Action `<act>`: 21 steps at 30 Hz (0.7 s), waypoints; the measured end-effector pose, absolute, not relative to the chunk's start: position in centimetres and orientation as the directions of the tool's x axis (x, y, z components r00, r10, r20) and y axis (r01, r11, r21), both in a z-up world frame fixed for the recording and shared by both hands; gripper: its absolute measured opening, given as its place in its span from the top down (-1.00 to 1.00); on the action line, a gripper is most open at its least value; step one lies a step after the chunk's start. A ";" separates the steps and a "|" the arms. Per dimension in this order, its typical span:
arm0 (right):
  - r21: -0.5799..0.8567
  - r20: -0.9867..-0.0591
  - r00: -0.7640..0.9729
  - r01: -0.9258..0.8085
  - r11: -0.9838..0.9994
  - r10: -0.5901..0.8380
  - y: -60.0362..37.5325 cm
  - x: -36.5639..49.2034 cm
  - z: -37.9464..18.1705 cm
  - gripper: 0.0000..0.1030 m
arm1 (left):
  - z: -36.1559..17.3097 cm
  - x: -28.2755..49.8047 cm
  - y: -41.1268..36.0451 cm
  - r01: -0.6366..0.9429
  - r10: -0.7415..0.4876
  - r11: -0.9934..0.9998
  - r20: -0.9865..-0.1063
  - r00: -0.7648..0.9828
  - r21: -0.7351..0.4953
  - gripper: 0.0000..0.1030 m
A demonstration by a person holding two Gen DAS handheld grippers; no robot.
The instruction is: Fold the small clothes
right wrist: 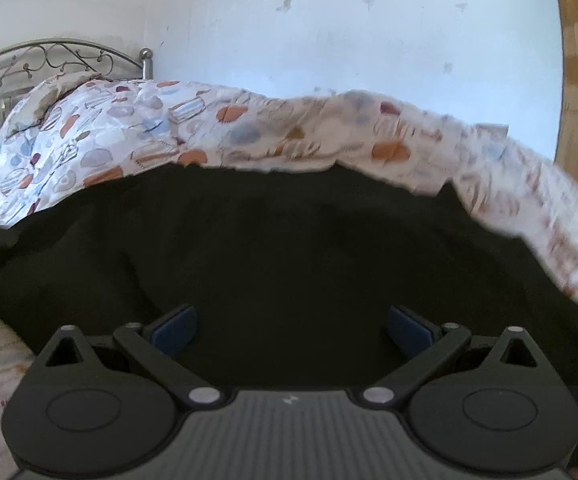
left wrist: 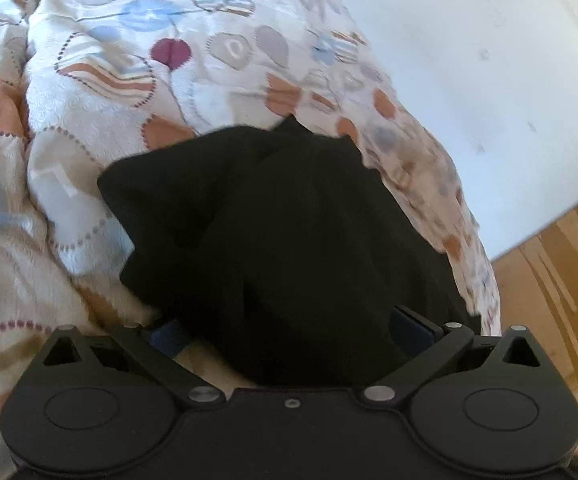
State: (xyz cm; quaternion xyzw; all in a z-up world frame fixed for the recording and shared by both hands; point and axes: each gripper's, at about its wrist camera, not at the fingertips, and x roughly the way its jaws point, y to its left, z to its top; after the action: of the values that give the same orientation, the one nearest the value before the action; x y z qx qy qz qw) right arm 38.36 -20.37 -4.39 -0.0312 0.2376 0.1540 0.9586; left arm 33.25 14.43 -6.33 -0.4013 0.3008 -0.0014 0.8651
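Observation:
A black garment point(left wrist: 273, 216) lies bunched on a patterned bedspread point(left wrist: 137, 52). In the left wrist view my left gripper point(left wrist: 289, 328) stands open, its blue pads wide apart; the cloth bulges up between them and hides most of the left pad. In the right wrist view the same black garment point(right wrist: 289, 248) spreads wide and fills the middle of the frame. My right gripper point(right wrist: 293, 328) hovers just over it, open, with both blue pads point(right wrist: 175, 334) visible and dark cloth beneath the gap.
The bedspread point(right wrist: 129, 136) slopes off the bed's edge toward a white wall point(right wrist: 329, 32). A metal headboard point(right wrist: 49, 60) stands at the far left. Wooden floor point(left wrist: 561, 288) shows at the right, below the bed's edge.

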 end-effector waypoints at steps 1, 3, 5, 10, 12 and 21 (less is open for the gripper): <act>0.018 -0.462 0.840 -0.311 0.950 0.283 -20.5 38.3 -4.4 -1.00 | -6.4 33.6 14.7 -0.248 -0.240 0.669 -0.519 0.820 -0.701 -0.99; 0.017 -0.457 0.843 -0.310 0.951 0.283 -20.5 38.3 -4.5 -1.00 | -6.7 34.3 14.8 -0.269 -0.226 0.656 -0.523 0.822 -0.706 -0.99; 0.014 -0.448 0.848 -0.310 0.951 0.283 -20.5 38.1 -4.7 -1.00 | -6.8 34.6 14.9 -0.282 -0.215 0.655 -0.530 0.820 -0.701 -0.99; 0.017 -0.444 0.849 -0.311 0.950 0.286 -20.6 38.1 -4.7 -1.00 | -7.0 34.7 14.0 -0.274 -0.182 0.700 -0.536 0.824 -0.659 -0.99; 0.016 -0.443 0.850 -0.310 0.950 0.285 -20.6 38.1 -4.8 -1.00 | -7.1 34.6 13.8 -0.265 -0.175 0.719 -0.537 0.825 -0.643 -0.99; 0.016 -0.443 0.850 -0.310 0.951 0.285 -20.6 38.1 -4.8 -1.00 | -7.2 34.6 13.6 -0.267 -0.164 0.733 -0.543 0.823 -0.626 -0.99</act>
State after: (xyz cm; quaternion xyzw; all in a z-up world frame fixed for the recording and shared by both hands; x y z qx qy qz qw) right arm 38.07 -20.60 -4.78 -0.0282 0.2257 0.1547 0.9614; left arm 34.65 13.61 -7.16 -0.3645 0.2957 0.0293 0.8825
